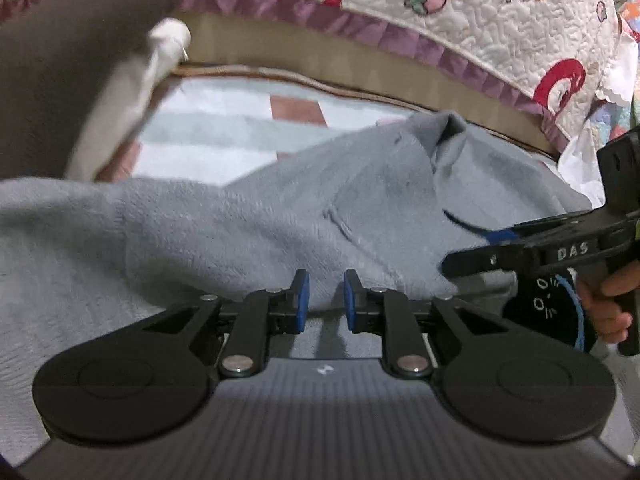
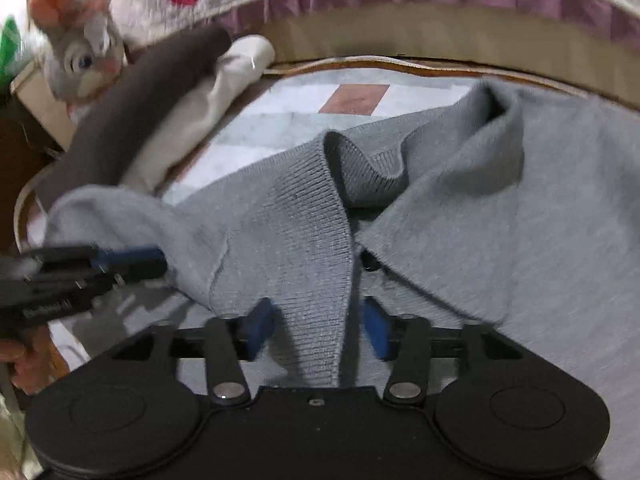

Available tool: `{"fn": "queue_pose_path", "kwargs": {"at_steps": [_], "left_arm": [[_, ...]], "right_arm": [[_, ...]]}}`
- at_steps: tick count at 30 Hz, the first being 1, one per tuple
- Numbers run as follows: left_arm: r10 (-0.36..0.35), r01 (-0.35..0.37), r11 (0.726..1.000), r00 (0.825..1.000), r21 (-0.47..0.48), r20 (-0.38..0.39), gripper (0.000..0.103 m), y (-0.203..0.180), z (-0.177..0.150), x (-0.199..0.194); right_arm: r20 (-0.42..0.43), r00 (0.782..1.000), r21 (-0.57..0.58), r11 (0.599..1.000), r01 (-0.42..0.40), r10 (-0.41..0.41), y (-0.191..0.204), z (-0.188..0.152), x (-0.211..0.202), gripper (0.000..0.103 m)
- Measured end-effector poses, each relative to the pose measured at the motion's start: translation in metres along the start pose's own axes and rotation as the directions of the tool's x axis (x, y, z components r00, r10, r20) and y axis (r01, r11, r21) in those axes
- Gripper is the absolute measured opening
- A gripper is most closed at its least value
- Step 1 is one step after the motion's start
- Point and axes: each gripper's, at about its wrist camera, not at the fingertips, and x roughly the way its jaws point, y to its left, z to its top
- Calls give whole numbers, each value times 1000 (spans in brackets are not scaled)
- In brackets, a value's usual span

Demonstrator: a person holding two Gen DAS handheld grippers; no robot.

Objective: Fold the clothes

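Grey knit sweater (image 2: 460, 200) lies rumpled on a patchwork-pattern mat (image 2: 280, 120) w/ pale blue, white and brick-red blocks; it covers most of the near part of the mat, neck area bunched up towards the far edge.

Right hand-held gripper (image 2: 318, 328) has jaws fairly wide; ribbed band (image 2: 316, 240) of the sweater runs down between the blue pads (image 2: 260, 326) but they don't look pressed on it, so not gripped, judging by the gaps either side. Left hand-held gripper (image 1: 323, 300) stands narrow, small gap between pads; knit sits right in front of and under the tips; can't tell if any cloth is actually pinched, looks like none.

Doing the step well, imo: pick the edges before lifting; right should close on the ribbed band only, one layer, not the body fabric beneath; left should take a matching edge on its side so the piece lifts evenly; pull apart gently to flatten bunched collar folds (image 2: 372, 168) before any fold; keep both low so knit drags flat rather than balloons.

Materials: sweater is soft, fuzzy fine knit, stretchy, floppy; rib band is denser w/ clear vertical ridges; likely to sag and slip if pinched shallow. Brown garment (image 2: 132, 120) and white cloth (image 2: 208, 92) lie rolled at the mat's left; plush toy (image 2: 80, 60) behind; quilted cover (image 1: 480, 12) w/ red prints and purple trim beyond, stiff-looking and puffy.
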Motion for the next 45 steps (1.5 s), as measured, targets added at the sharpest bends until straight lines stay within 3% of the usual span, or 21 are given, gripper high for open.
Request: {"fn": "queue_pose_path", "kwargs": {"at_steps": [5, 7, 8, 10, 11, 13, 14, 16, 17, 19, 22, 24, 26, 29, 31, 33, 35, 38, 41, 43, 45], "left_arm": [[-96, 90, 991, 994, -100, -57, 19, 7, 5, 24], [-114, 104, 985, 991, -137, -67, 19, 11, 4, 26], [-117, 106, 983, 991, -147, -64, 19, 13, 5, 22], [-125, 117, 980, 991, -162, -40, 19, 15, 8, 12], [-132, 128, 978, 991, -167, -17, 19, 16, 11, 5], [-173, 173, 973, 985, -155, 18, 25, 16, 18, -6], [-193, 197, 969, 980, -148, 35, 37, 16, 22, -11], [-263, 266, 951, 964, -158, 39, 46, 17, 25, -13], [-287, 289, 944, 957, -160, 37, 46, 17, 25, -14], [-312, 313, 936, 950, -162, 31, 47, 17, 25, -11], [-318, 316, 929, 948, -190, 21, 52, 21, 23, 0], [-326, 319, 929, 945, -187, -7, 54, 20, 24, 8], [-323, 315, 940, 946, -134, -41, 59, 12, 25, 14], [-265, 262, 964, 961, -49, -81, 64, -6, 26, 24], [-224, 221, 974, 971, -41, -80, 75, -11, 24, 30], [-222, 217, 975, 969, -55, -110, 75, -10, 21, 37], [-210, 205, 977, 970, -52, -121, 76, -9, 18, 40], [-191, 188, 982, 973, -33, -128, 77, -11, 15, 41], [-196, 196, 981, 973, -11, -121, 77, -17, 13, 41], [-166, 173, 984, 979, 50, -118, 77, -28, 8, 42], [-141, 157, 979, 982, 131, -128, 77, -44, 3, 44]], "right_arm": [[75, 996, 127, 990, -56, 47, 4, 1, 7, 78], [60, 998, 83, 996, -31, 26, 21, 2, 10, 50], [38, 999, 21, 1000, -3, 2, 35, 1, 12, 10], [2, 999, -108, 993, 50, -50, 62, -1, 16, 6], [39, 991, -226, 965, 136, -130, 81, -8, 17, 5], [139, 953, -439, 845, 304, -271, 121, -22, 18, 5], [200, 923, -529, 757, 383, -328, 140, -29, 19, 5], [323, 853, -696, 509, 507, -409, 168, -50, 33, 5], [396, 817, -772, 330, 544, -419, 179, -66, 42, 5], [448, 794, -836, 124, 535, -411, 192, -90, 56, 4], [402, 802, -833, 186, 520, -442, 198, -92, 65, 4], [394, 802, -831, 198, 519, -449, 199, -95, 67, 5], [386, 803, -826, 216, 520, -454, 201, -96, 67, 5], [350, 814, -810, 287, 512, -464, 204, -97, 65, 8], [349, 819, -822, 271, 501, -455, 208, -104, 64, 8], [350, 827, -838, 248, 486, -440, 210, -111, 63, 13], [317, 844, -833, 299, 466, -432, 210, -111, 60, 14], [270, 881, -802, 416, 429, -388, 206, -110, 47, 21], [244, 907, -797, 461, 389, -343, 204, -114, 34, 30], [198, 920, -770, 527, 360, -338, 197, -110, 23, 30], [147, 938, -692, 645, 324, -313, 182, -102, 12, 30]]}}
